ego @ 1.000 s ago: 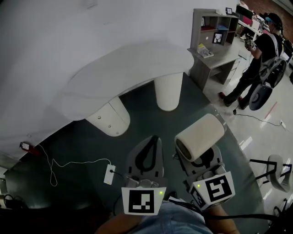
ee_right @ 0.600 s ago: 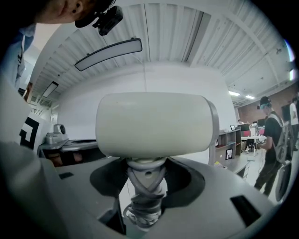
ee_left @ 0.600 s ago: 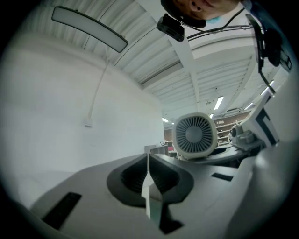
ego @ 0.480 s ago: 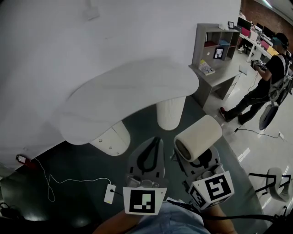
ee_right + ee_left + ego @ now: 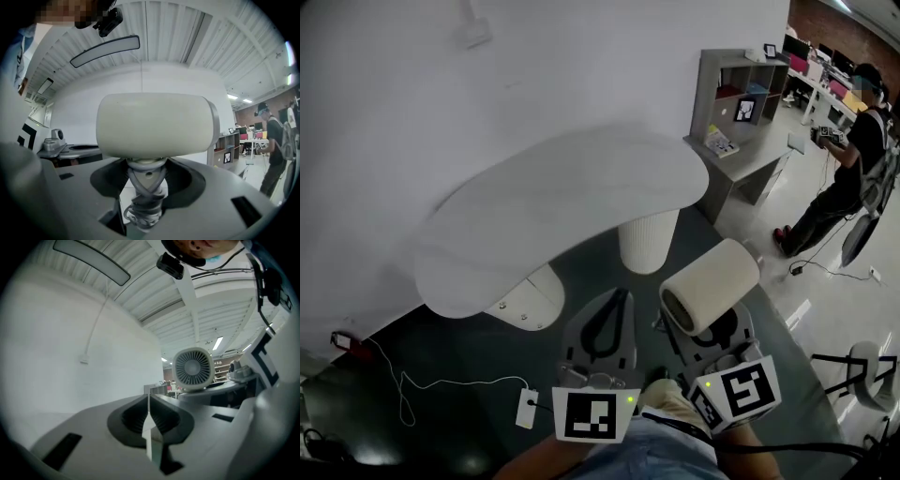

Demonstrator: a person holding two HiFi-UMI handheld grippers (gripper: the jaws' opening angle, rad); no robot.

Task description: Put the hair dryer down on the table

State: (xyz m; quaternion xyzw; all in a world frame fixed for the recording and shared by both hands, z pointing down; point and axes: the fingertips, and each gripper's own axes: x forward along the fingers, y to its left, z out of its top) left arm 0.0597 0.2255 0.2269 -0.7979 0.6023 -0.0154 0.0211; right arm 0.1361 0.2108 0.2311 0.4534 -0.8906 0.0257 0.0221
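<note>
The hair dryer (image 5: 710,284) is a cream cylinder held above the dark floor, in front of the white curved table (image 5: 572,187). My right gripper (image 5: 713,328) is shut on its handle. In the right gripper view the barrel (image 5: 154,124) lies across the top, and the grey handle with cord wound round it (image 5: 145,194) stands between the jaws. My left gripper (image 5: 615,300) hangs beside it, shut and empty. In the left gripper view its jaws meet in a thin line (image 5: 149,404), and the hair dryer's round rear grille (image 5: 191,369) shows to the right.
Two white pillar legs (image 5: 648,240) (image 5: 527,298) carry the table. A white cable and adapter (image 5: 525,409) lie on the floor at the left. A grey desk with shelves (image 5: 739,112) stands at the back right, with a person (image 5: 853,164) beyond it. A chair base (image 5: 870,367) is at the right edge.
The table has come lower in the head view, nearer to both grippers. The person at the right has stepped further right. Both grippers keep their places and the hair dryer stays held.
</note>
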